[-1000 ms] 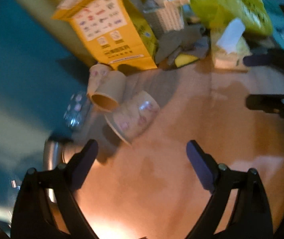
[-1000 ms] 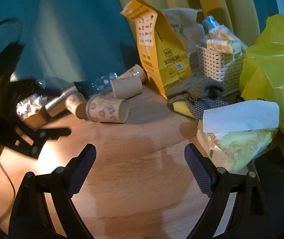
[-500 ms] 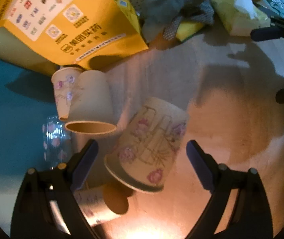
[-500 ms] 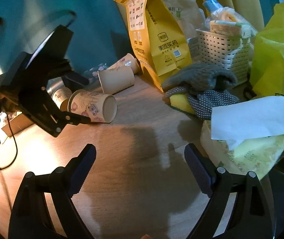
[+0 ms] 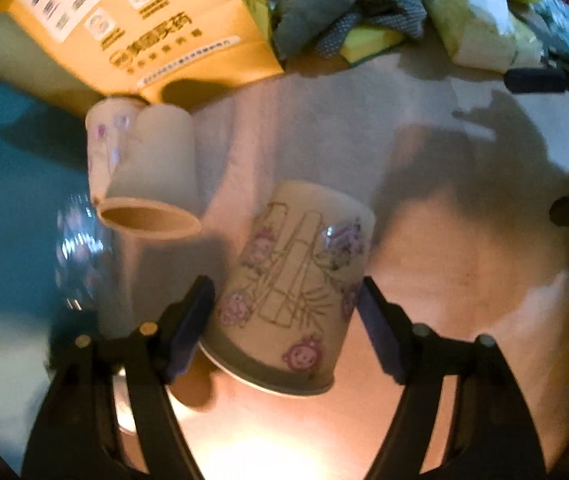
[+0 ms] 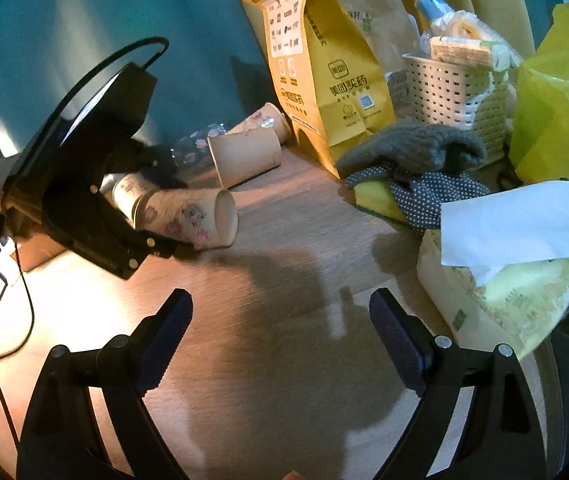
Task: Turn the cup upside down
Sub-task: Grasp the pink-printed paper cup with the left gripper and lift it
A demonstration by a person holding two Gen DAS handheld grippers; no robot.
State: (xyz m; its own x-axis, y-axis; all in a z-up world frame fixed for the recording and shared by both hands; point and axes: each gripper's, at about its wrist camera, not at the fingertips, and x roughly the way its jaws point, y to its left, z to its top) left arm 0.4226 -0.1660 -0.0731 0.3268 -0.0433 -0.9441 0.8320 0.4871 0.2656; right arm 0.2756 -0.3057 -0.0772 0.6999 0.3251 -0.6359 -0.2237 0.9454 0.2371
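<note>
A paper cup (image 5: 292, 288) printed with pink pigs and bamboo lies on its side on the wooden table (image 5: 464, 264), rim toward the camera. My left gripper (image 5: 286, 320) is open, its two fingers on either side of the cup and close to its walls. In the right wrist view the same cup (image 6: 188, 216) lies with the left gripper (image 6: 96, 216) over it. My right gripper (image 6: 280, 340) is open and empty above bare table.
A plain brown cup (image 5: 156, 184) and another printed cup (image 5: 102, 144) lie behind, next to a clear glass (image 5: 78, 248). A yellow paper bag (image 6: 320, 72), white basket (image 6: 448, 92), grey gloves (image 6: 412, 148), tissue pack (image 6: 516, 264) and yellow plastic bag (image 6: 560, 112) crowd the back and right.
My left gripper has moved forward and down until its fingers straddle the printed cup, and they have narrowed around it. The right gripper has stayed nearly still.
</note>
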